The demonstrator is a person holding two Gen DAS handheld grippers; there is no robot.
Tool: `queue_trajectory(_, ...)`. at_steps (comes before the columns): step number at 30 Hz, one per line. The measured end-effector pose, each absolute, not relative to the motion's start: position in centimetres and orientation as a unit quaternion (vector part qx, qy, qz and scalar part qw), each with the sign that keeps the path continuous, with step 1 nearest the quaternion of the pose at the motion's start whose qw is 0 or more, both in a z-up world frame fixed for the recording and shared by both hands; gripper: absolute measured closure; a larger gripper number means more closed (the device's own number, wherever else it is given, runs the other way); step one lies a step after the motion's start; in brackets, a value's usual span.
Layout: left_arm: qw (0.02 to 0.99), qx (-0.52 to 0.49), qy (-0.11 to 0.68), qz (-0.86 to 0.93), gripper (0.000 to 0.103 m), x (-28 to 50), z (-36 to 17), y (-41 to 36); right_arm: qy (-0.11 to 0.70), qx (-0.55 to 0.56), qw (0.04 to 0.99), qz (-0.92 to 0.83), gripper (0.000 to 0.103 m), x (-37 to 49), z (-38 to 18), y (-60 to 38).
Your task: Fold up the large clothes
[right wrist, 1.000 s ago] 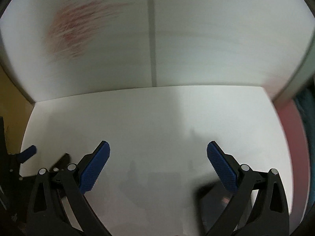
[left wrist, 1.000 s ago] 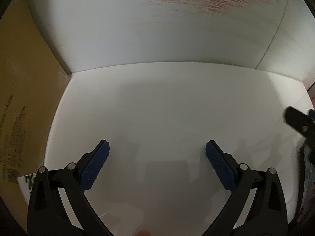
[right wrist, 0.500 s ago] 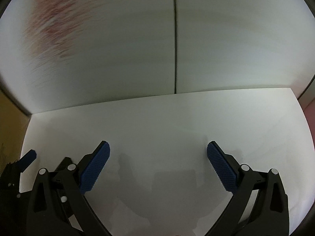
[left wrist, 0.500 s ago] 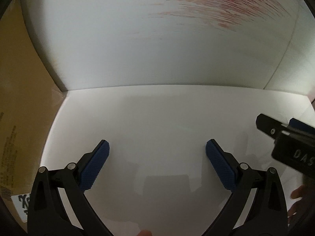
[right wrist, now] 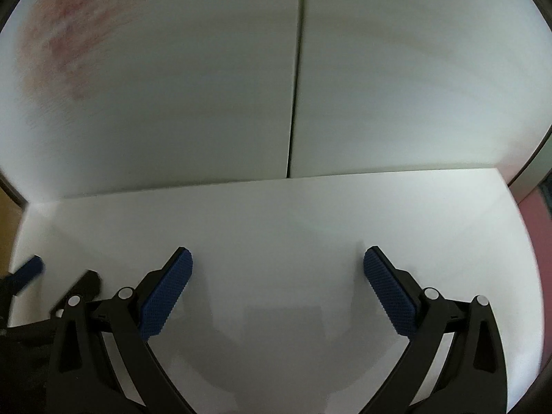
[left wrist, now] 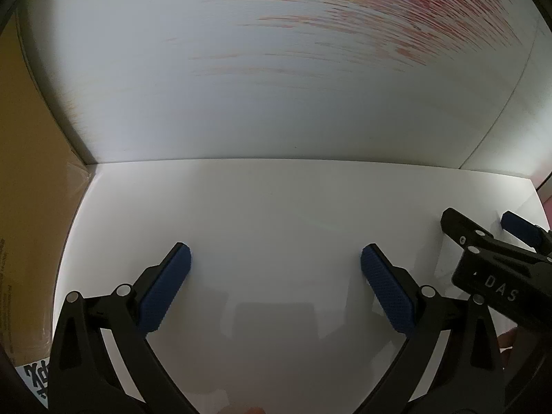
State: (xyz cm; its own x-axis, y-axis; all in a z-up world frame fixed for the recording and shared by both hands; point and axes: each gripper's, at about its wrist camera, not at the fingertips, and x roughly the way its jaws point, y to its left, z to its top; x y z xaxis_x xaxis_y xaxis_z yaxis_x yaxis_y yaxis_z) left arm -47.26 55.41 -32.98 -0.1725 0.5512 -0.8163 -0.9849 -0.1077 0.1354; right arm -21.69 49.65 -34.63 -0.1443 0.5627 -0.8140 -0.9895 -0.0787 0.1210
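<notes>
White table (left wrist: 276, 207); cardboard (left wrist: 31, 179) beside left tool (left wrist: 275, 265).

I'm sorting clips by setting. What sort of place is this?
Probably an indoor recording booth, not a lived-in room: a bare white table, white backing panels with a seam, a cardboard box alongside. Both grippers, left and right, open, empty.

Staged recording booth: white bench (left wrist: 276, 214) enclosed by white panels (right wrist: 414, 86), cardboard sheet (left wrist: 31, 189) at 9 o'clock.

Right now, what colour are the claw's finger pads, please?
Blue pads, with a fine knobbly texture; clearest in the left wrist view.
</notes>
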Motion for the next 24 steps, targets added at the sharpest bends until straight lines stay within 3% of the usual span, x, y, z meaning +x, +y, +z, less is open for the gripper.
queue_trajectory(24, 0.566, -0.306, 0.356, 0.678, 0.005, -47.6, -32.6, 56.2, 0.352, -0.303, 0.580, 0.669, 0.006, -21.7, -34.4, 49.6)
